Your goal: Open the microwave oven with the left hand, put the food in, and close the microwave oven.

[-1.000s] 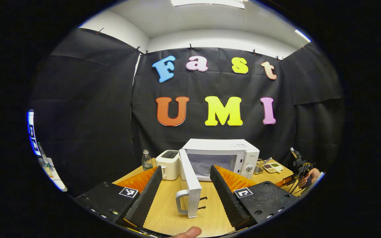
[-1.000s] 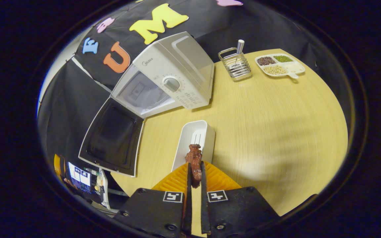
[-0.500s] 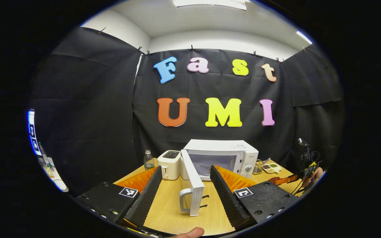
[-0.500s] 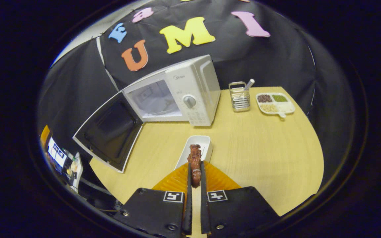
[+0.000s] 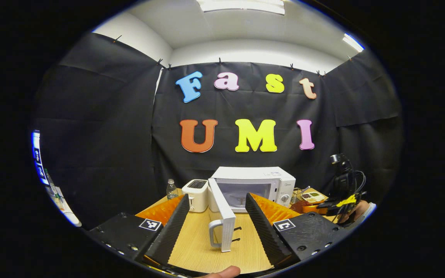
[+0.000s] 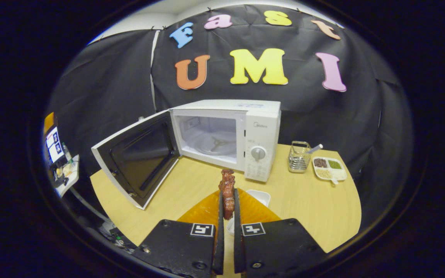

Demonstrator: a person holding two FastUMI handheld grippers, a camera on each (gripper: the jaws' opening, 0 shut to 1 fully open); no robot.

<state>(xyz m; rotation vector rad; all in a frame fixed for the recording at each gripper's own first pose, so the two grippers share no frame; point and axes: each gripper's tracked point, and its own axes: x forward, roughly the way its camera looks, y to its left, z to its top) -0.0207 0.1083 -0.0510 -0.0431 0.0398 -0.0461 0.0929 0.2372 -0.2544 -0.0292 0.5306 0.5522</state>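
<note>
Raised and levelled since a second ago, the right gripper (image 6: 227, 200) now looks straight at the microwave oven (image 6: 242, 131) instead of down on the counter (image 6: 315, 208), and the white tray (image 6: 259, 196) that lay ahead of it has slipped almost under its fingers. Those fingers stand nearly closed, both pressing on the food (image 6: 227, 189), a reddish-brown piece of meat held upright, its long axis running up out of the tips.

From the food, the open cavity (image 6: 211, 141) lies ahead and slightly left, with bare counter between. The turntable inside looks bare, though the view is too small to be sure. The control panel with its dial (image 6: 258, 153) stands just right of the opening, directly beyond the food, so my judgement is that the path must bear left to clear that edge. The door (image 6: 139, 162) hangs wide open to the left, well clear of the approach.

In the left gripper view, the left gripper (image 5: 216, 216) has its fingers spread wide with nothing between them; the door (image 5: 222, 218) stands edge-on between them, handle towards the camera, seemingly untouched. That places the left gripper nearer the door for closing; the right gripper (image 5: 336, 206) shows at far right.

Farther right sit a wire utensil holder (image 6: 298, 156) and a divided dish (image 6: 328, 168), out of the way.
</note>
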